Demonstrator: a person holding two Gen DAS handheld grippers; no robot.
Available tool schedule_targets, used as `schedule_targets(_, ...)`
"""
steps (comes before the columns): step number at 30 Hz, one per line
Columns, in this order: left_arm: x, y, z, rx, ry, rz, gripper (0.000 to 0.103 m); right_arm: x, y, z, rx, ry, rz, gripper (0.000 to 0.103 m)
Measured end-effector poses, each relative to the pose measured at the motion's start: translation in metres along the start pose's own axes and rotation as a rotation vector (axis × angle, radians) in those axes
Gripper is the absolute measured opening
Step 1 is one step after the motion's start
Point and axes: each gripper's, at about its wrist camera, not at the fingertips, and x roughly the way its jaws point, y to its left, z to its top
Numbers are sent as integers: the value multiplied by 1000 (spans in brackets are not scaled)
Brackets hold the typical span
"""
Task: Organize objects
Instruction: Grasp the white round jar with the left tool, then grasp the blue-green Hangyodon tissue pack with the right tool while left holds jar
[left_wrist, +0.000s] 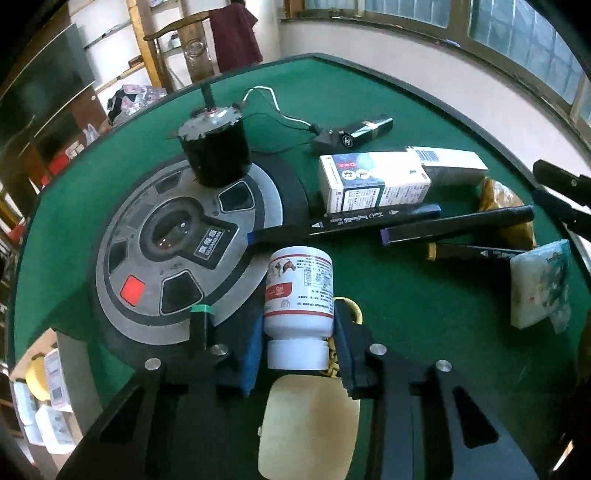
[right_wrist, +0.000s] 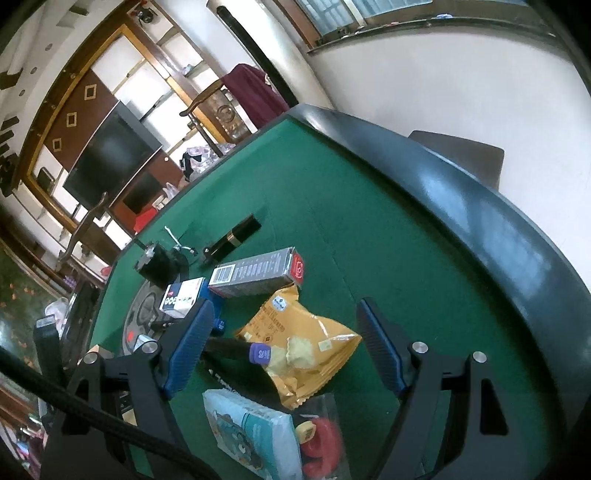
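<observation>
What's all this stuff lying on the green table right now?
pill bottle: one, white with red bands, between the left gripper's fingers
motor: one, black, standing on the round grey panel
cartons: two, white, side by side beyond the markers
marker pens: three, black, lying mid-table
snack bag: one, yellow, between the right gripper's fingers
tissue pack: one, white-teal, right
lighter: one, black, far
left gripper: shut on bottle
right gripper: open

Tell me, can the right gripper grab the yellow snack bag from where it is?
Probably yes. The right gripper is open, and the yellow snack bag lies between its fingers with nothing on top. A purple-capped marker lies against the bag's left edge and might get pinched too.
</observation>
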Motion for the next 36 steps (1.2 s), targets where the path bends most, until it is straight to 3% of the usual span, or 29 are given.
schedule_targets(5, -23, 6, -9, -65, -79, -17, 30, 2, -2, -1, -5, 11, -22, 79)
schedule_targets(13, -99, 5, -53, -163, -237, -59, 30, 1, -1, 0, -29, -7, -62, 79)
schedule_targets(19, -130, 19, -88, -343, -330, -170, 30, 5, -2, -2, -25, 19, -58, 79)
schedule_targets(22, -130, 26, -99, -410, -330, -234, 30, 1, 0, -4, -9, 41, -23, 79)
schedule_targets(26, -130, 30, -112, -426, -339, -241, 30, -11, 8, -17, 7, 94, 65, 79)
schedule_targets(31, -134, 39, -132, -459, -361, -264, 30, -2, 36, -33, -66, 219, 132, 79)
schedule_targets(35, -141, 43, -144, -461, -375, -245, 30, 6, 75, -56, -121, 436, 391, 79)
schedule_targets(36, -142, 44, -146, -463, -375, -239, 30, 6, 80, -58, -132, 454, 410, 79)
